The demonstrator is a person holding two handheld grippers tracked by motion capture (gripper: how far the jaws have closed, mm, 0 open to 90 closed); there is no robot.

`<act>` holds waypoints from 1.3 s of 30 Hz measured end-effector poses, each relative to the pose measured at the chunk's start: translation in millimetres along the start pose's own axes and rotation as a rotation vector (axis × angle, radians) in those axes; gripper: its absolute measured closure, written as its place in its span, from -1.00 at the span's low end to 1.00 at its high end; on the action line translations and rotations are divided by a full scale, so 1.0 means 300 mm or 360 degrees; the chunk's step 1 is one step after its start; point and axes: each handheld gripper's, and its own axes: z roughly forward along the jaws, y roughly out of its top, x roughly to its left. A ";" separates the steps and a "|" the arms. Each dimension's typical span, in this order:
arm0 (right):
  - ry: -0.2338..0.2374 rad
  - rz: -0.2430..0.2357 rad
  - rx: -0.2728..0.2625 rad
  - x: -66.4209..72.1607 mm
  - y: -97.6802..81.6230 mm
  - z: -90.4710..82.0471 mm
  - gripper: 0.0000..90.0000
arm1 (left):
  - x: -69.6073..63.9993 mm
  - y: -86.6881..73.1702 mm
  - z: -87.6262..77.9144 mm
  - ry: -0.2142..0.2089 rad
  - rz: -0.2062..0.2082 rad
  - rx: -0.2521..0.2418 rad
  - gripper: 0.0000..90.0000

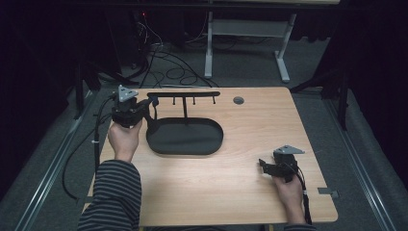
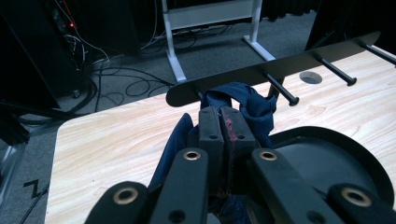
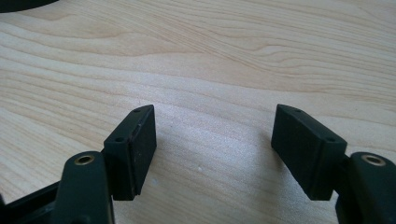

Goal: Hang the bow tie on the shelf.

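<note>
A black rack stands on the wooden table [image 1: 231, 183]: an oval base [image 1: 185, 137] with a post and a top bar [image 1: 183, 94] that carries several pegs. My left gripper [image 1: 144, 106] sits at the bar's left end, shut on a dark blue cloth item [image 1: 153, 101]. In the left gripper view the pads [image 2: 210, 123] pinch the blue cloth [image 2: 254, 105], whose loop lies against the leftmost peg under the bar [image 2: 280, 70]. Whether it hangs on the peg I cannot tell. My right gripper [image 1: 262, 163] rests low at the table's right front, open over bare wood [image 3: 215, 135].
A grey cable hole [image 1: 238, 100] sits in the table behind the rack's right end. The table's far edge runs just behind the bar. Beyond it, cables [image 1: 163, 62] and a white desk frame [image 1: 245, 29] stand on the dark floor.
</note>
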 end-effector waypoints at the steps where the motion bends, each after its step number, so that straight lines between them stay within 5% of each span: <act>1: 0.0000 0.0000 0.0000 0.000 0.000 0.000 -0.28 | -0.001 0.002 0.004 0.0007 0.0001 0.0003 0.95; 39: 0.0006 -0.0001 -0.0002 -0.001 0.000 -0.001 -0.28 | -0.010 0.004 0.105 0.0114 0.0039 0.0056 0.87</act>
